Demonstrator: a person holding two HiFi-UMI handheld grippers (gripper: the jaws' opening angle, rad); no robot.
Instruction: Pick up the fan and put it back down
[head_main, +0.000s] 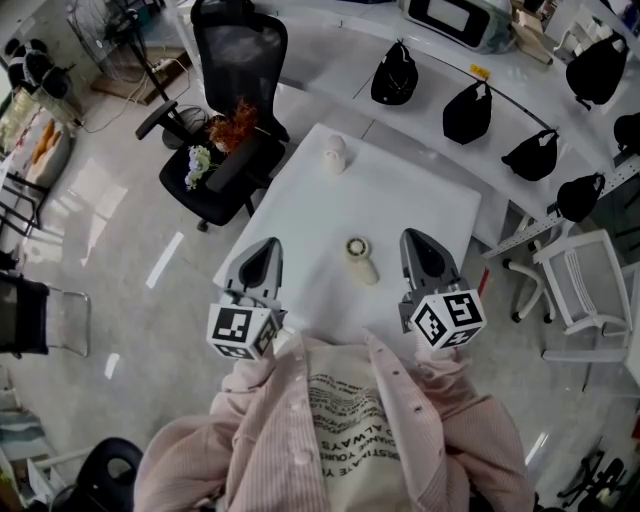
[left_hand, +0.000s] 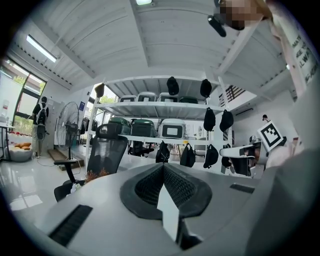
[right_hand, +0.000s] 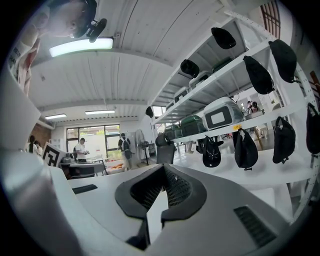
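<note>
With "ALWAYS" printed on the person's cream top (head_main: 345, 440), the left gripper (head_main: 268, 248) and right gripper (head_main: 413, 238) sit closed and empty, flanking a small cream round-headed handheld fan (head_main: 360, 259) lying on the white table (head_main: 425, 200).

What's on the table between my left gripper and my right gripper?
In the head view, only the small cream fan sits on the white table between the left gripper and right gripper, nearer the right.
</note>
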